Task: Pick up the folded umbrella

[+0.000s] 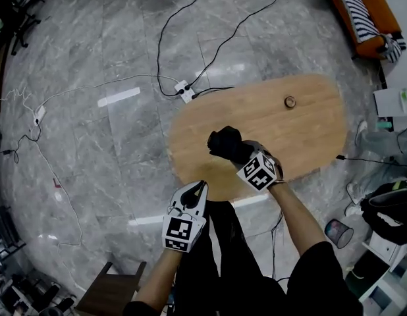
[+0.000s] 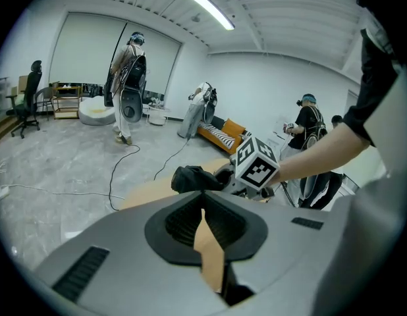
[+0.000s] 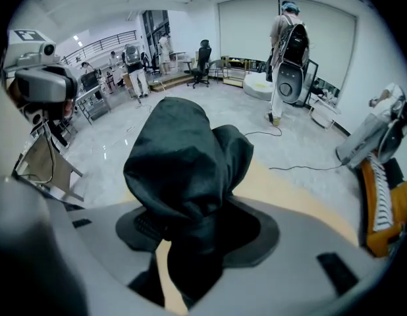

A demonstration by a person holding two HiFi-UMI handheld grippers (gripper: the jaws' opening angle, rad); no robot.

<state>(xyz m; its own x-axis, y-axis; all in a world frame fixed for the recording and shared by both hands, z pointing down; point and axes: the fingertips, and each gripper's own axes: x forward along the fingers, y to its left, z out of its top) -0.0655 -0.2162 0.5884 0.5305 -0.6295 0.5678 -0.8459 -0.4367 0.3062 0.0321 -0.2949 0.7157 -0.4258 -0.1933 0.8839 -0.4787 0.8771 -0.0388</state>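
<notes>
The folded umbrella is a black fabric bundle held above the near part of the oval wooden table. My right gripper is shut on it. In the right gripper view the umbrella fills the space between the jaws of that gripper and sticks out past them. My left gripper hangs by the table's front edge, shut with nothing in it. From the left gripper view, that gripper points toward the umbrella and the right gripper, a short way off.
A small round object lies on the table's far right. A power strip with cables lies on the floor beyond the table. A wooden stool stands at the lower left, a bin at the right. A person stands far off.
</notes>
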